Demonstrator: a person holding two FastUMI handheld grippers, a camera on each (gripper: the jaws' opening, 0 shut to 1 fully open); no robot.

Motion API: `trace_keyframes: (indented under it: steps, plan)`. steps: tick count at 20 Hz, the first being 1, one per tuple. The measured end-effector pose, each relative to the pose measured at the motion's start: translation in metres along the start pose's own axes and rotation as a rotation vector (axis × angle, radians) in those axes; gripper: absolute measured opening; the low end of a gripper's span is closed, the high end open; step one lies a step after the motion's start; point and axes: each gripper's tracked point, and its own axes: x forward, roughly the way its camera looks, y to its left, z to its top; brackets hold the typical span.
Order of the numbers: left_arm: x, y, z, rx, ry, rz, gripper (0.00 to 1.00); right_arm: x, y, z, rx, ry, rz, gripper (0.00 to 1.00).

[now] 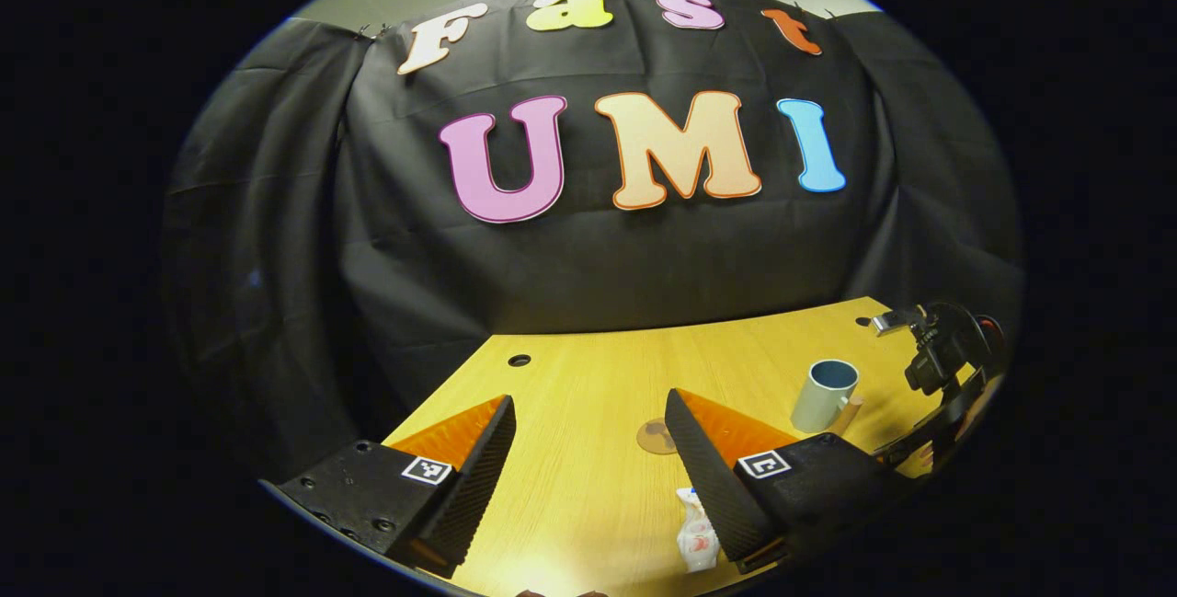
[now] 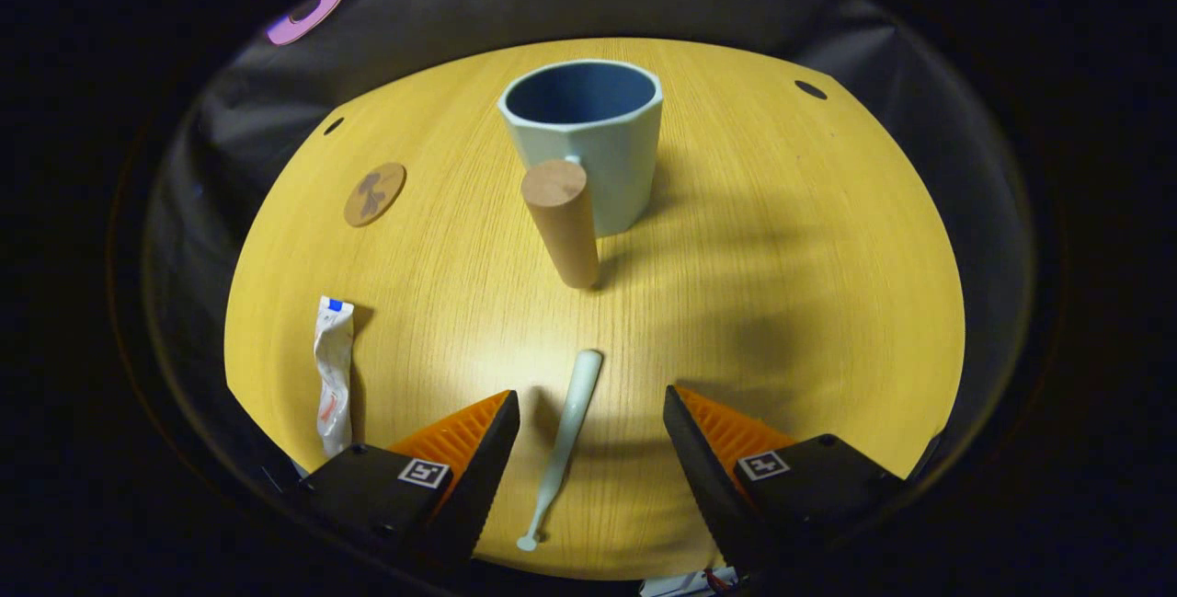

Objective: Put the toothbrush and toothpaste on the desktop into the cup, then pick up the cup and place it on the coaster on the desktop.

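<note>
Black cloth hangs behind a yellow wooden desktop point(image 2: 782, 284), and the cup point(image 2: 588, 142) standing on it serves as my landmark. It is a pale cup, upright and empty, with a wooden handle point(image 2: 563, 222) on the side toward the right gripper's camera. To the left of the cup and well apart lies the round coaster point(image 2: 374, 194). The toothpaste point(image 2: 333, 374) lies nearer the camera than the coaster, far to the left of the cup. The toothbrush point(image 2: 565, 436) lies in front of the cup's handle, with its long axis pointing roughly toward the cup.

I judge the toothbrush light, stiff and thin, so it may slip or roll; the middle of its shaft seems the best place to hold. The toothpaste looks soft and crumpled, and its body will give under pressure.

The right gripper point(image 2: 588, 427) is low over the desktop, its fingers spread apart on both sides of the toothbrush and not pressing it. The left gripper point(image 1: 588, 436) is released too, holding nothing, tilted above the desktop left of the cup.
</note>
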Motion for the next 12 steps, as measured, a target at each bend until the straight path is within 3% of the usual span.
trace_keyframes:
  steps: [1,2,4,5,6,7,10,11,12]
  plan:
    - [-0.001,0.004,-0.002,-0.005,0.004,0.004,0.96,0.002,0.004,-0.005,0.002,0.027,0.015,0.97]
    - [0.0,0.006,-0.003,-0.01,0.007,0.006,0.96,0.003,0.007,-0.009,0.007,0.057,0.022,0.89]
    - [0.002,0.007,-0.006,-0.017,0.014,0.006,0.96,0.005,0.006,-0.006,0.003,0.068,0.015,0.9]
    - [0.003,0.008,-0.007,-0.021,0.014,0.006,0.96,0.005,0.006,-0.009,0.01,0.089,0.007,0.82]
    - [0.004,0.008,-0.008,-0.025,0.018,0.004,0.96,0.005,0.004,-0.006,0.016,0.092,0.001,0.88]
    - [0.005,0.009,-0.01,-0.028,0.021,0.003,0.96,0.007,0.001,-0.008,0.015,0.109,-0.015,0.87]
    - [0.008,0.008,-0.018,-0.034,0.037,-0.004,0.96,0.009,-0.013,-0.009,-0.027,0.129,-0.081,0.65]
    - [0.009,0.008,-0.02,-0.036,0.042,-0.008,0.96,0.008,-0.012,-0.008,-0.033,0.134,-0.081,0.46]
    - [0.011,0.006,-0.02,-0.037,0.046,-0.012,0.97,0.008,-0.011,-0.009,-0.042,0.137,-0.08,0.37]
